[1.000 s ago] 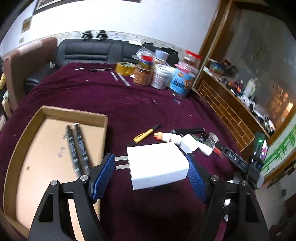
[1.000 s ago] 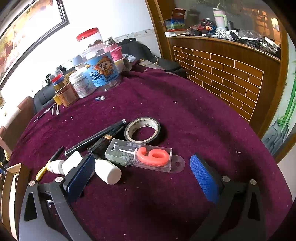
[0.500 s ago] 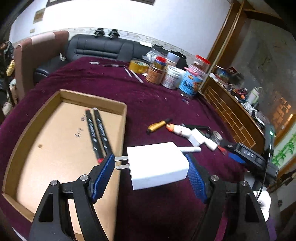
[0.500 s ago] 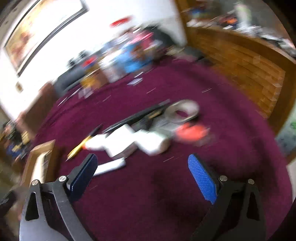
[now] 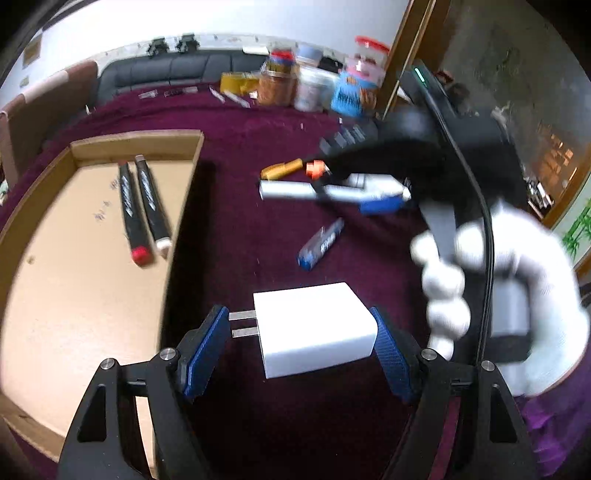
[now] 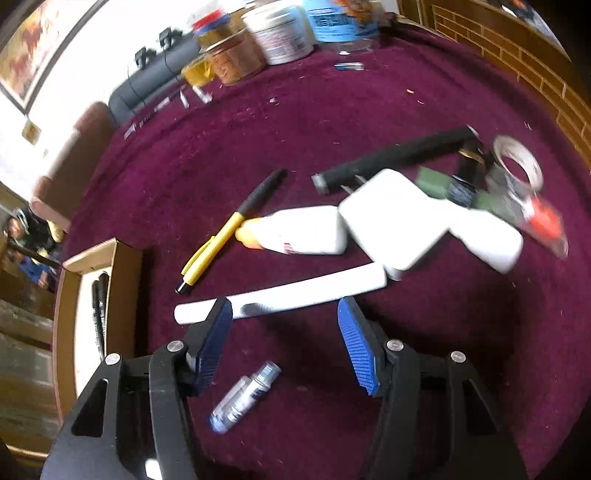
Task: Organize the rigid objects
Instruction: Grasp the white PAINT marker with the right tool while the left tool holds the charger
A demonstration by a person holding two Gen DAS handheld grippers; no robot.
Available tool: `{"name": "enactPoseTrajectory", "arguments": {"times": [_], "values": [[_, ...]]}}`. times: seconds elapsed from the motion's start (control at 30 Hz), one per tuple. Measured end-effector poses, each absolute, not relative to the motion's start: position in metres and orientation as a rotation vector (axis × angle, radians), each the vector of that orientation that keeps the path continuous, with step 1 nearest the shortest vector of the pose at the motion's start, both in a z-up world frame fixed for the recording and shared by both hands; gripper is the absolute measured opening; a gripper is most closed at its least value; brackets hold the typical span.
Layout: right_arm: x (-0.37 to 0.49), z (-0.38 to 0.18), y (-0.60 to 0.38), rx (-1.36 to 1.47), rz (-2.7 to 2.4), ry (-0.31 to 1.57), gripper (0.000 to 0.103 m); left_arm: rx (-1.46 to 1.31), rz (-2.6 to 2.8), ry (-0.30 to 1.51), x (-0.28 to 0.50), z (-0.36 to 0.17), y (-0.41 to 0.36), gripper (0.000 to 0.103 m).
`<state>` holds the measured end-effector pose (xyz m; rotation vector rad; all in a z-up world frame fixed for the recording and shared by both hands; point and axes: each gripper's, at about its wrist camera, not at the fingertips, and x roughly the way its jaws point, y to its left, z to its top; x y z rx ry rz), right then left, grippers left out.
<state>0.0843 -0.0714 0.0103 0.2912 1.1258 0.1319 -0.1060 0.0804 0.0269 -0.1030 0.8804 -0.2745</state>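
My left gripper [image 5: 300,341] is shut on a white plug adapter [image 5: 314,328], prongs pointing left, held above the maroon cloth beside the cardboard box [image 5: 162,142]. The box holds two black markers [image 5: 142,210]. My right gripper [image 6: 284,338] is open and empty, just above a long white stick [image 6: 295,293]. The right gripper also shows in the left wrist view [image 5: 376,201], held by a white-gloved hand [image 5: 491,273]. A small blue-and-clear tube [image 6: 243,398] lies on the cloth under the right gripper.
On the cloth lie a yellow pen [image 6: 221,240], a white glue bottle [image 6: 303,230], a second white adapter [image 6: 395,221], a black rod [image 6: 391,158] and a tape roll [image 6: 517,162]. Jars [image 6: 280,33] stand at the far edge.
My right gripper swung left and down to the white stick, its jaws narrower than before. My left gripper moved left with the adapter, closer to the box.
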Motion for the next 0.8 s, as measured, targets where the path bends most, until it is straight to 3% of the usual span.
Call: {"name": "enactPoseTrajectory", "arguments": {"times": [0.17,0.33,0.6,0.63,0.8], "values": [[0.09,0.024,-0.069,0.245,0.16,1.155,0.059,-0.071,-0.29,0.851,-0.114,0.026,0.082,0.071],[0.09,0.05,-0.047,-0.007,0.294,1.043,0.059,0.007,-0.278,0.834,-0.121,0.021,0.068,0.072],[0.1,0.011,-0.03,-0.118,0.446,1.229,0.059,0.03,-0.277,0.837,-0.126,0.022,0.063,0.071],[0.097,0.013,-0.026,-0.171,0.442,1.214,0.06,0.028,-0.28,0.836,-0.125,0.021,0.062,0.066],[0.076,0.011,-0.018,-0.312,0.449,1.225,0.059,0.004,-0.308,0.828,-0.124,0.023,0.065,0.066]]}}
